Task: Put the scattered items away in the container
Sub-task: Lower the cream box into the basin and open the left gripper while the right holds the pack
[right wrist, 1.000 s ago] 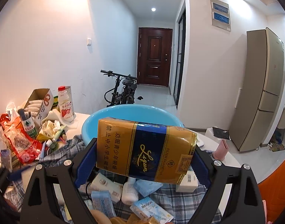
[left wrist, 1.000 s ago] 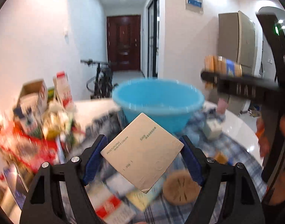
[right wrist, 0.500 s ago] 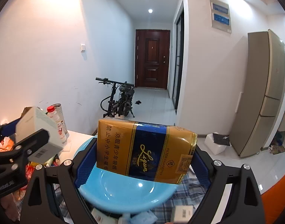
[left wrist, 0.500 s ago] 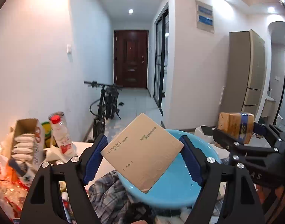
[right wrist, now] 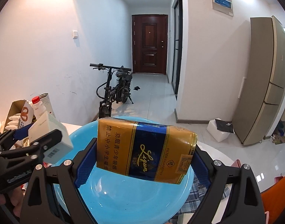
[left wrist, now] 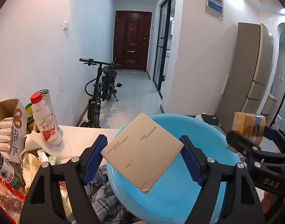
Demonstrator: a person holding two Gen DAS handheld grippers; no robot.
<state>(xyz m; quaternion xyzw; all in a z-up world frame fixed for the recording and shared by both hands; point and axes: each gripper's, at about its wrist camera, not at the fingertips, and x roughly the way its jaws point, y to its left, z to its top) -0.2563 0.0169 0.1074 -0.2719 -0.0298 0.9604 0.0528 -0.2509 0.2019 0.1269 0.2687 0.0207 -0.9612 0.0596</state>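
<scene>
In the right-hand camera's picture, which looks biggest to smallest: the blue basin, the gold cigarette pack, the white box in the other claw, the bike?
As they appear there:
1. blue basin
2. cigarette pack, though it is close to the lens, which enlarges it
3. bicycle, far off down the hall
4. white box
The last two look close in size.

I see a black folding bicycle (left wrist: 101, 85) parked at twelve o'clock before the dark brown panelled door (left wrist: 132, 39), and a tall beige refrigerator (right wrist: 269, 80) standing at three o'clock.
</scene>
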